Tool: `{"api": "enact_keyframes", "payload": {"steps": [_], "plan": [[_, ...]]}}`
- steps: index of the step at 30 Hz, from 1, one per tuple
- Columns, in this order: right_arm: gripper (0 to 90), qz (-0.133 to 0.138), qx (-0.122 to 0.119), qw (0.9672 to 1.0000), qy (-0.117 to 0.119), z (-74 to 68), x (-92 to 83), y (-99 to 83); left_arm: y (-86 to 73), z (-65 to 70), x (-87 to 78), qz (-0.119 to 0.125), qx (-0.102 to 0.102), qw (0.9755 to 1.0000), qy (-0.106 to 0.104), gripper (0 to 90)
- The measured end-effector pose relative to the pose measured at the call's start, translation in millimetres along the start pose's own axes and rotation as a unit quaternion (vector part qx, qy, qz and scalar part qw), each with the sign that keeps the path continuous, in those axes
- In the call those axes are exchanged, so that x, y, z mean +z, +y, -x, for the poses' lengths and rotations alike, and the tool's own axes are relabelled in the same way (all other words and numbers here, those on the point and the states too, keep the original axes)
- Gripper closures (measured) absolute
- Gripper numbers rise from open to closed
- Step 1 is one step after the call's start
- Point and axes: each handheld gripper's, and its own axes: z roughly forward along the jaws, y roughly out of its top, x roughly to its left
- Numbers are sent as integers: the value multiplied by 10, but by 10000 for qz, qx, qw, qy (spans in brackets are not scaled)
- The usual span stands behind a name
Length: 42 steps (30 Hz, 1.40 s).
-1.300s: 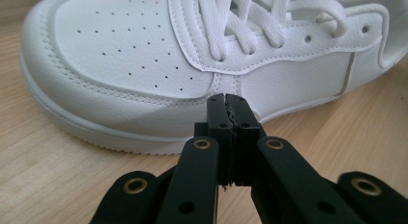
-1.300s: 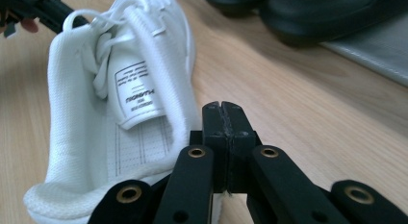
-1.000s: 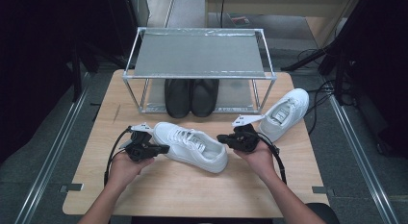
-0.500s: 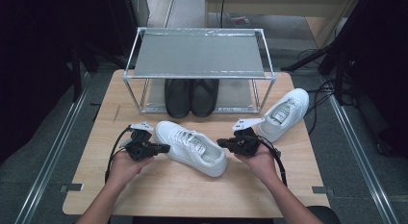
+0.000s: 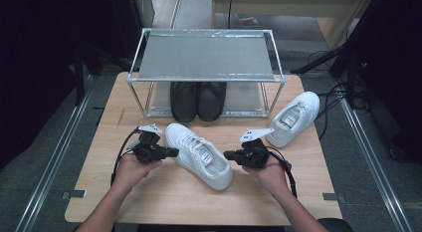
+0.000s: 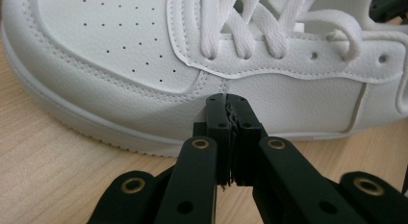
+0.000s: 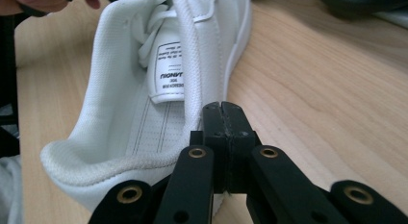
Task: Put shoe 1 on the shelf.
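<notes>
A white sneaker [image 5: 199, 155] lies on the wooden table [image 5: 164, 204], toe toward the far left and heel toward the near right. My left gripper [image 5: 175, 152] is shut with nothing in it, its tip against the shoe's side by the toe; in the left gripper view the closed jaws rest on the white sneaker [image 6: 144, 65] below the laces. My right gripper [image 5: 226, 155] is also shut and empty, its tip at the heel collar. The right gripper view shows the white sneaker [image 7: 144, 104] from behind, with its tongue label.
A second white sneaker [image 5: 293, 117] lies at the right of the table. A metal shoe rack [image 5: 206, 58] stands at the back, with a pair of black shoes [image 5: 198, 100] on its lower level. Cables trail from both grippers.
</notes>
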Motion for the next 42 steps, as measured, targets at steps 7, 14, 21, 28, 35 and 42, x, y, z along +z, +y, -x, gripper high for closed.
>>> {"api": "enact_keyframes", "payload": {"steps": [7, 14, 21, 28, 35, 42], "plan": [[900, -66, -80, 9999, 103, -125, -1, -41, 29, -44, 23, 32, -49, 10000, -81, 888], [900, -71, -74, 9998, 167, -180, 0, -66, 41, -79, 33, 37, -151, 9997, -208, 888], [900, -136, -88, 9996, 247, -232, 2, -78, 43, -73, 30, 33, -204, 9996, -192, 883], [900, -196, -152, 9988, 414, -325, 30, -83, 49, -64, 35, 32, -217, 9996, -164, 879], [900, -192, -163, 9986, 465, -358, 48, -85, 84, -31, 44, -68, -51, 10000, -15, 879], [900, -208, -167, 9976, 646, -403, 91, -87, 100, -31, 63, 0, -91, 10000, 36, 879]]}}
